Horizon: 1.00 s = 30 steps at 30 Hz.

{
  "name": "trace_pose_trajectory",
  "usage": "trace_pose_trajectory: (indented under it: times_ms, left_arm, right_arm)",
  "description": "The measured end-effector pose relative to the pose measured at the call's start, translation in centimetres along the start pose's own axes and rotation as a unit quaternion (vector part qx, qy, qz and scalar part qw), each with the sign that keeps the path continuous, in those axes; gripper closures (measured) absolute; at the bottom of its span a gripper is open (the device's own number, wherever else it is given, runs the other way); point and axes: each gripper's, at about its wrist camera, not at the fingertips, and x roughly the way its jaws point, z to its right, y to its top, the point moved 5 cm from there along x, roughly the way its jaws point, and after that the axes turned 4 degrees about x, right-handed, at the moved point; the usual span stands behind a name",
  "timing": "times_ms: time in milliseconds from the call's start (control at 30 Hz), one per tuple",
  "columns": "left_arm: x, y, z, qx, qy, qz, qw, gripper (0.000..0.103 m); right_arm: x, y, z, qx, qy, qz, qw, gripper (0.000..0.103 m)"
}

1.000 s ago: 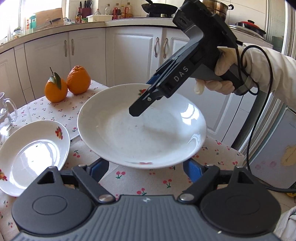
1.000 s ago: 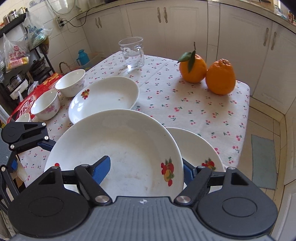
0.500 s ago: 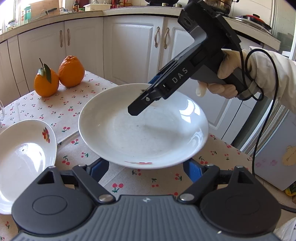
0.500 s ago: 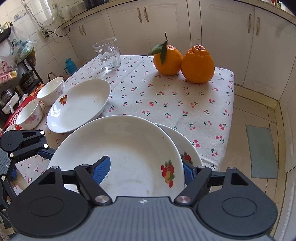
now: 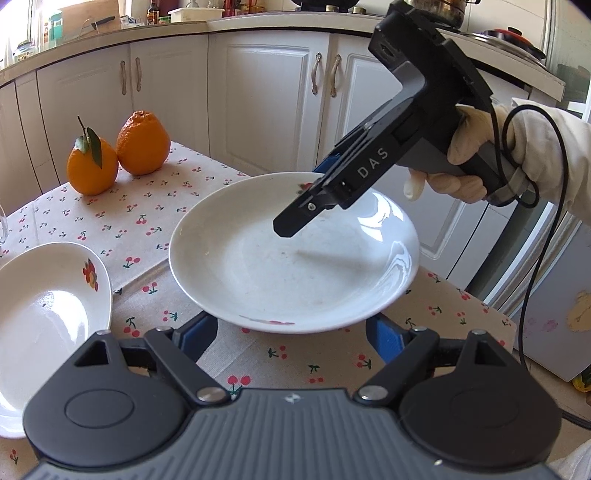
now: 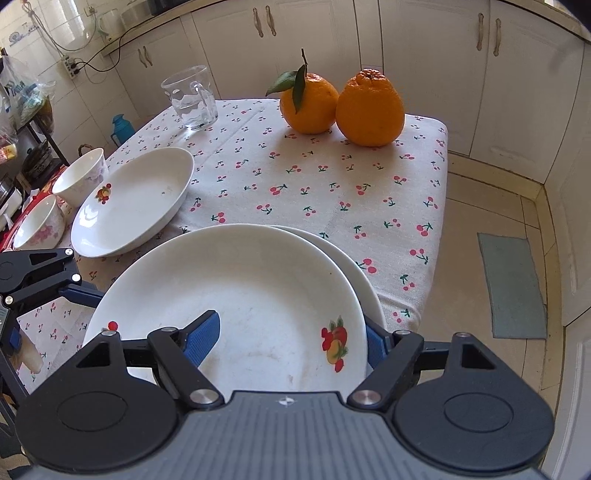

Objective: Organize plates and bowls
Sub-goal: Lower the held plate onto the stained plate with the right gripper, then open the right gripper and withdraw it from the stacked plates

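White panelled cabinets (image 6: pixel 406 55) line two walls under a pale countertop (image 5: pixel 110 35). Beige floor tiles (image 6: pixel 498 206) carry a grey-green mat (image 6: pixel 513 284). Cherry-print tablecloth (image 6: pixel 332 192) covers the table. Daylight is bright.

White plate (image 6: pixel 236 295) (fruit motif) raised over another plate (image 6: pixel 364 280).
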Motion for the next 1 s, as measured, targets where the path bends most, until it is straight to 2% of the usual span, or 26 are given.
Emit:
trace_pose_trajectory:
  times_ms: [500,867,1000]
  left_arm:
    - [0.5,-0.5,-0.6,-0.010,0.008,-0.006,0.9999,0.014]
    - [-0.8,-1.3,-1.1,-0.023,0.040,0.006,0.9989,0.008]
    - [-1.8,-1.8,-1.3,-0.039,0.065,0.018,0.9969,0.004]
  right_arm:
    - [-2.4,-1.4,0.0,0.004,-0.025,0.005,1.000,0.015]
    - [-2.6,-3.0,-0.4,0.003,-0.049,-0.015,0.999,0.008]
    - [-2.8,-3.3,-1.0,-0.003,-0.051,-0.011,0.999,0.004]
